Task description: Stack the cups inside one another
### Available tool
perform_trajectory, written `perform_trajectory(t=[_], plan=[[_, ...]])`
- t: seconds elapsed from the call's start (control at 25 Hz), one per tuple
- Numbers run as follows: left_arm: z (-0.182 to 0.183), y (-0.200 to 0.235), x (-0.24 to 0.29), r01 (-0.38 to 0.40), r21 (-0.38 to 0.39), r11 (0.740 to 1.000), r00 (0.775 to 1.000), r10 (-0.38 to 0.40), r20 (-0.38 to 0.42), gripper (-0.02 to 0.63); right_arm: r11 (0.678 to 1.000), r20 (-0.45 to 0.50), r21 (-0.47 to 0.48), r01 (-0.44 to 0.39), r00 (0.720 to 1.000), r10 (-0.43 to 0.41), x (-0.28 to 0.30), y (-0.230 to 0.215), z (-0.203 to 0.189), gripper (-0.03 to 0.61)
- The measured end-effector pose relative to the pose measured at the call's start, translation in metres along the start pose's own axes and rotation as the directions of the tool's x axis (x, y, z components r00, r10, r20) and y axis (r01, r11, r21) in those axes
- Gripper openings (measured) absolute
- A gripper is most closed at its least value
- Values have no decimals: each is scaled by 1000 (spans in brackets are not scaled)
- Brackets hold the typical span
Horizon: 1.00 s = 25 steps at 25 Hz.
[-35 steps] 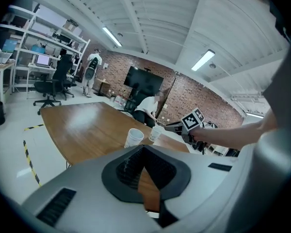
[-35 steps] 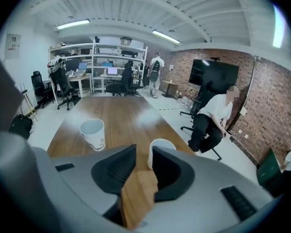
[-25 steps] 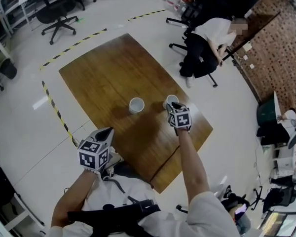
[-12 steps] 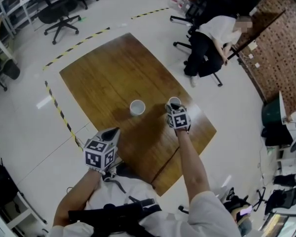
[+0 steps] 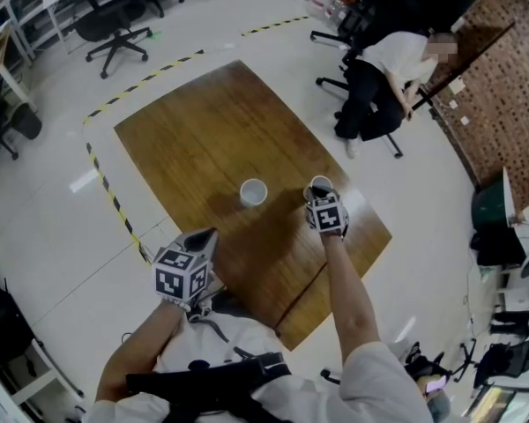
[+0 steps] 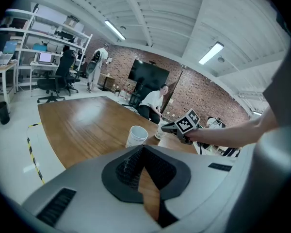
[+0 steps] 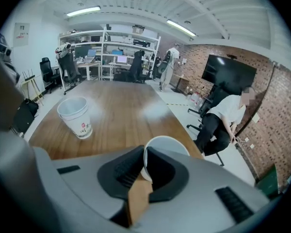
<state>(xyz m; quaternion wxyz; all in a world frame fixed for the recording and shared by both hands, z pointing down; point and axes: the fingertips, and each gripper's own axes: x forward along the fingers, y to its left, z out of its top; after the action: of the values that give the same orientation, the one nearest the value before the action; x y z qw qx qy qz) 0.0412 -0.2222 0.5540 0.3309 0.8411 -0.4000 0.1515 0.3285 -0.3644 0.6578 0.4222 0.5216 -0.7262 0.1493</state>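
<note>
Two white paper cups stand upright and apart on the wooden table. The left cup stands free. The right cup has its near rim wall between the jaws of my right gripper. Those jaws have just been closing and now pinch that wall. My left gripper hangs over the table's near edge, shut and empty, well short of both cups.
A person sits on an office chair beyond the table's far right corner. More chairs and desks stand at the far left. Yellow-black tape marks the floor beside the table's left edge.
The whole head view has drifted slightly. My right gripper stays at the right cup's near rim. Both cups and the left gripper keep their places.
</note>
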Motion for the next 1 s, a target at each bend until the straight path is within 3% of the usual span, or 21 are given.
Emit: perform_trajectory(t=[0.44, 0.72, 1.0], plan=[[0, -2, -6, 31, 7, 999, 999, -32, 7, -5, 998, 199, 39, -54, 979, 45, -67, 26, 60, 31], [0, -3, -8, 35, 2, 999, 999, -35, 12, -4, 989, 290, -25, -146, 946, 147, -99, 69, 105, 31], [2, 4, -13, 20, -3, 1000, 1000, -20, 22, -3, 971, 312, -96, -217, 920, 236, -106, 116, 135, 31]])
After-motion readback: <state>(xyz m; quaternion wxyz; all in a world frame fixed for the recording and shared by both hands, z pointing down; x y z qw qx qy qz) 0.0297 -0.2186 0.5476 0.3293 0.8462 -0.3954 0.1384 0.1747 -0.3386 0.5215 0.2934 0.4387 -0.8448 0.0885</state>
